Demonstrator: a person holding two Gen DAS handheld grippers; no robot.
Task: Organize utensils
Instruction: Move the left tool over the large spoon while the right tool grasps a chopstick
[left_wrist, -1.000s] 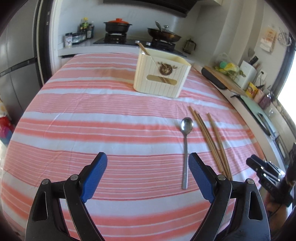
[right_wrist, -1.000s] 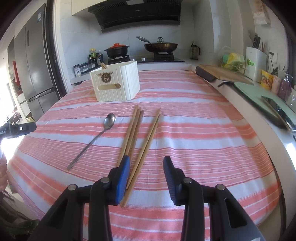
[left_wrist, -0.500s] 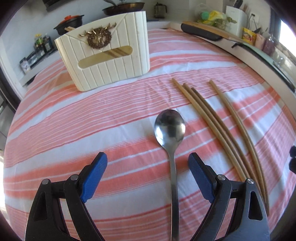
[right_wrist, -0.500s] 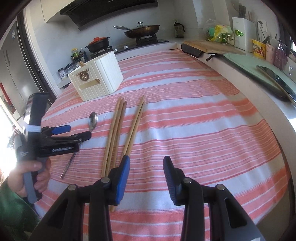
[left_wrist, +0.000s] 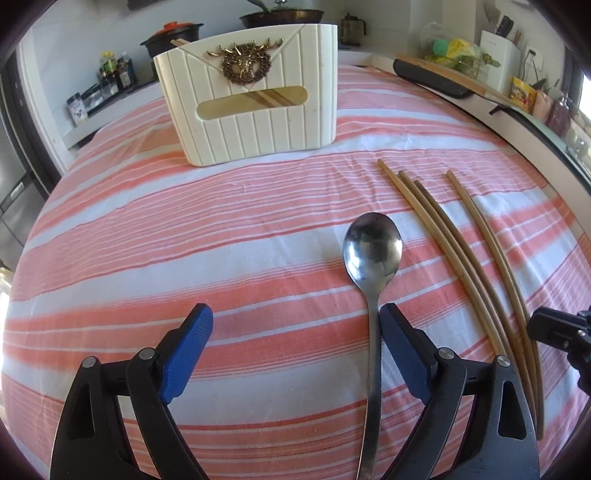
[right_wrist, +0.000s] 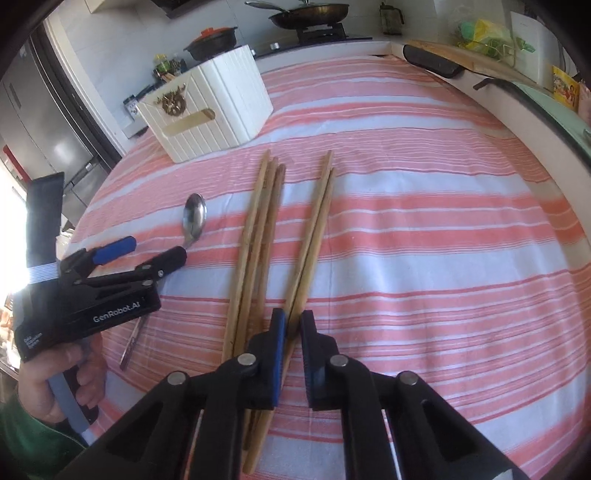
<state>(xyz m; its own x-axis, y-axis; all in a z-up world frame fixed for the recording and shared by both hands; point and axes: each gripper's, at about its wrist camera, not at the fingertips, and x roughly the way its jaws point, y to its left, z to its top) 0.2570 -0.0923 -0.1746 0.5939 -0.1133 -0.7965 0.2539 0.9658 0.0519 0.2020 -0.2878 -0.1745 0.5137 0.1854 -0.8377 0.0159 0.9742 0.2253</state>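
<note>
Here, right claw (right_wrist: 292, 325) pinching chopstick pair (right_wrist: 314, 236); left claw (left_wrist: 295, 347) spread over spoon (left_wrist: 372, 254)

Layout of utensils on the striped pink-and-white tablecloth (left_wrist: 147, 266):

- Cream ribbed plastic utensil holder (left_wrist: 255, 110): far part of the cloth, upright; thin wooden sticks stand inside it.
- Polished steel spoon (left_wrist: 373, 258): nearer than the holder and to its right, flat on the cloth, bowl toward the holder.
- Group of three wooden chopsticks (left_wrist: 443, 236): just right of the spoon, side by side, touching.
- Pair of wooden chopsticks (right_wrist: 314, 229): right of that group, apart at the far ends, converging at the near ends.
- Kitchen counter with black pots (right_wrist: 306, 14): behind the table.
</note>
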